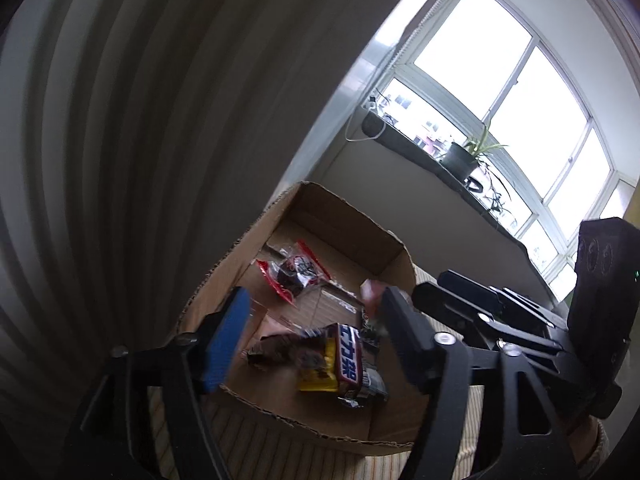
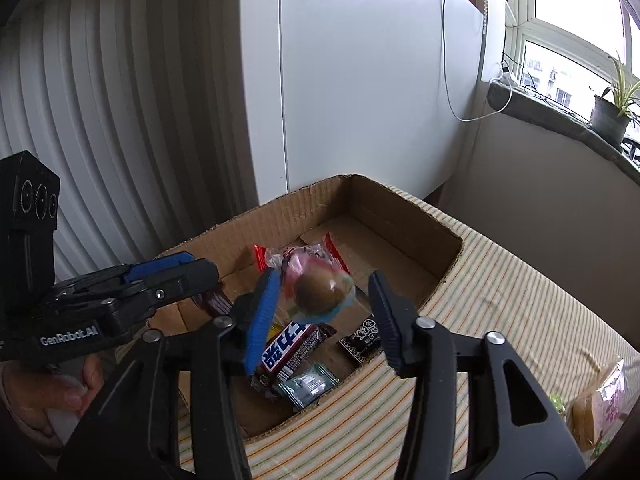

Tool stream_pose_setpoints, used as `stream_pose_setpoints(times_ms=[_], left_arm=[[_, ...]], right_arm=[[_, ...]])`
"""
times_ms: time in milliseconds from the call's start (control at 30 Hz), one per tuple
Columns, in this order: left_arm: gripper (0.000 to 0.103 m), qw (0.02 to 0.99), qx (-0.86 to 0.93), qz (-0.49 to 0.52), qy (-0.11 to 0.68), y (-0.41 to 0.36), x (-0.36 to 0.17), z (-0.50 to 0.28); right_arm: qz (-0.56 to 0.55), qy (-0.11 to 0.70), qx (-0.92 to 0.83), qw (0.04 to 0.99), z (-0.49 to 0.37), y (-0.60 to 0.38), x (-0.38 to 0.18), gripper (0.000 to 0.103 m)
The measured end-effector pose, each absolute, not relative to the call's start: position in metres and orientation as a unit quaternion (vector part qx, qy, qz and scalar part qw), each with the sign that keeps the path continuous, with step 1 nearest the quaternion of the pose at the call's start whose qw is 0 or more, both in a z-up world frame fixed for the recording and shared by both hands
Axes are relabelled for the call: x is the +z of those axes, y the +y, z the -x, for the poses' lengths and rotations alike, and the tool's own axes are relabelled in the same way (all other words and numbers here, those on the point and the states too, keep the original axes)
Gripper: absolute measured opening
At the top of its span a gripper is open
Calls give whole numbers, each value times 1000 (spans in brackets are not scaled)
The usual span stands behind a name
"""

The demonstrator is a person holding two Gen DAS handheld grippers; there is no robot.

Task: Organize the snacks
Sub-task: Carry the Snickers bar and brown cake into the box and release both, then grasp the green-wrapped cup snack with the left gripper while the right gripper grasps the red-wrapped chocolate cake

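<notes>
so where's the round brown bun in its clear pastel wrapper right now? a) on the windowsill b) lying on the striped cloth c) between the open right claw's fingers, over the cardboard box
c: the round brown bun in its clear pastel wrapper sits between the spread fingers of the right claw, above the brown cardboard box.

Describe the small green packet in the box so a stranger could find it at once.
Start at the open cardboard box on the striped cloth. By its near wall, beside the red, white and blue bar, lies a small packet. It alone is green, unlike the black packet.

Brown box (striped cloth beneath).
</notes>
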State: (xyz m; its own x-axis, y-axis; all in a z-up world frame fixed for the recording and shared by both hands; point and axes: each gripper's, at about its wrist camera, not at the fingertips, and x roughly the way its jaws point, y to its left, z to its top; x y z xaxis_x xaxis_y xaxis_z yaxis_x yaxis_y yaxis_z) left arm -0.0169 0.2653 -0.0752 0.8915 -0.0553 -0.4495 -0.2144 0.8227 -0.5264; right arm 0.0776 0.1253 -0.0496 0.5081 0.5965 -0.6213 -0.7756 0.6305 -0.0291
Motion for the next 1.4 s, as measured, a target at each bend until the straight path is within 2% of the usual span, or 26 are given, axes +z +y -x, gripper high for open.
stream_pose_setpoints(times_ms=[67,333,500,800,1067,1400], left_arm=[[75,928,47,297,222,268,-73,22],[75,929,50,296,218,266,-65,34],[75,932,52,289,212,260,-56,39],[75,938,49,266,217,241,-40,41],[75,947,20,220,234,187,-25,20],[76,951,-75,140,267,71,-18,-22]], right_arm=[[158,281,397,860,-72,120,-52,60],[152,293,389,860,-53,93,-61,61],[149,278,397,862,-39,90,-54,64],[129,258,397,871,-27,72,-41,65],[83,262,364,890,-36,6,-46,65],[3,277,255,926,-59,-138,-62,65]])
